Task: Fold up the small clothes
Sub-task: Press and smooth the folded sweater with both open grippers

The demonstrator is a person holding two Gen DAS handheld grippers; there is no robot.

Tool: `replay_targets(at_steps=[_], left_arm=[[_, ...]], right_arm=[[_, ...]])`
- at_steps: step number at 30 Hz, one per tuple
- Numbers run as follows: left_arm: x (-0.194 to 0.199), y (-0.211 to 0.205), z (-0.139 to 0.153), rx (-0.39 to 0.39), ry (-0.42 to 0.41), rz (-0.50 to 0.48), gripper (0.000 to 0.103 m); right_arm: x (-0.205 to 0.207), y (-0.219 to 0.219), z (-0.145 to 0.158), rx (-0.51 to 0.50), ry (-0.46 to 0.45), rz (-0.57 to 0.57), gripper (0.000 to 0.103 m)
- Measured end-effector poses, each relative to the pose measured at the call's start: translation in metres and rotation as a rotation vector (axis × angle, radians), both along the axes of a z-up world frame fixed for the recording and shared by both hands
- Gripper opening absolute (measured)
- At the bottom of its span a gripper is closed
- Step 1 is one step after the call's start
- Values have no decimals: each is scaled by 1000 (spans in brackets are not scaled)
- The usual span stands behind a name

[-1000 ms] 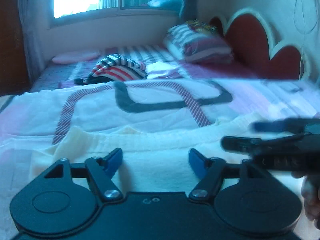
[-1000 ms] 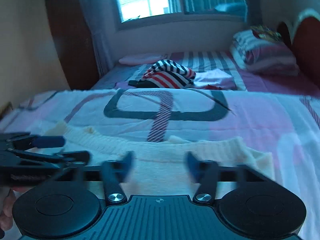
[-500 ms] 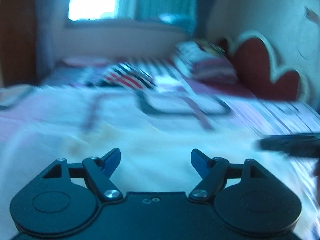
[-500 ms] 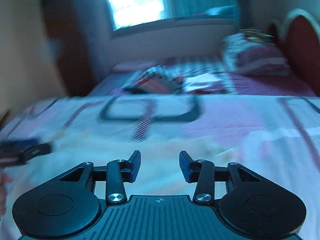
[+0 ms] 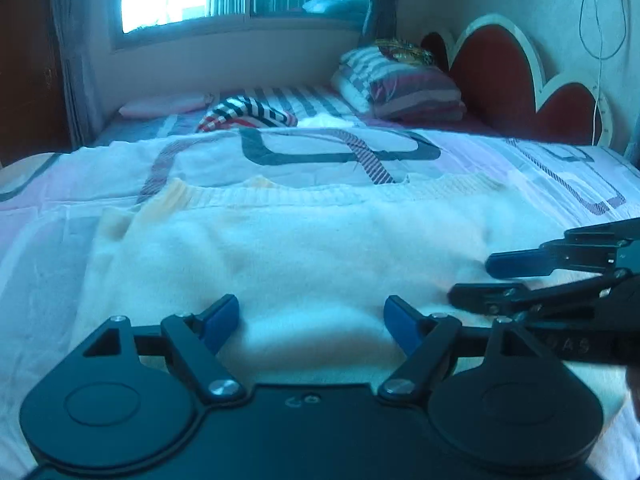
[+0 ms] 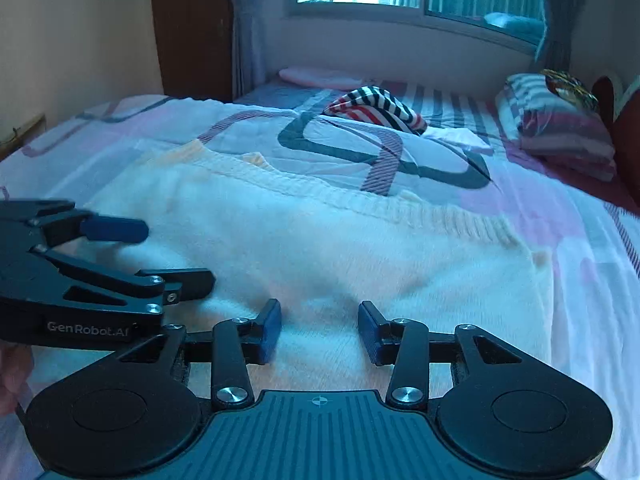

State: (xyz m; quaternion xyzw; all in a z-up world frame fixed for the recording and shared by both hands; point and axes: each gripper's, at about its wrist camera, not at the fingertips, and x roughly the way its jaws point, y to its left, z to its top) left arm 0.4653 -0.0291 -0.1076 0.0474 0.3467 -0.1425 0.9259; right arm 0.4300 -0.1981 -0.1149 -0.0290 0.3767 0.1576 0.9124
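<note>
While the left hand-held gripper [image 5: 311,320] is opening its jaws wider than a second ago, with nothing pinched between them, the right hand-held gripper [image 6: 318,330] has narrowed from a wide spread to a half-closed gap. Its blue pads [image 6: 269,330] hover over the fabric without visibly pinching it. Both have slid sideways across the cream knitted sweater [image 5: 288,240], which lies flat on the patterned bedspread [image 5: 100,168], ribbed hem towards the window. The earlier blur has settled, so I judge the hands are lining up on the near edge for a first fold, with no fold made yet. Each hand-held gripper points downward over the near part of the sweater, side by side and close together. Farther back lie a striped garment [image 6: 376,108] and a pillow [image 5: 400,84].
</note>
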Motion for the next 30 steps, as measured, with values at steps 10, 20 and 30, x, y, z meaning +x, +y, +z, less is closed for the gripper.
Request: replay_targets(at_steps=[10,20,30], left_arm=[[-31,59,1,60,15,87,78],[-61,8,0,56,78,60,79],[-81,4,10,36,61,100,79]], right_arm=[[-26,-76,9,-7,27,-196,43],[-76,-4,3,-23,64,-31,43],[-91,1,21,76,30,-40,43]])
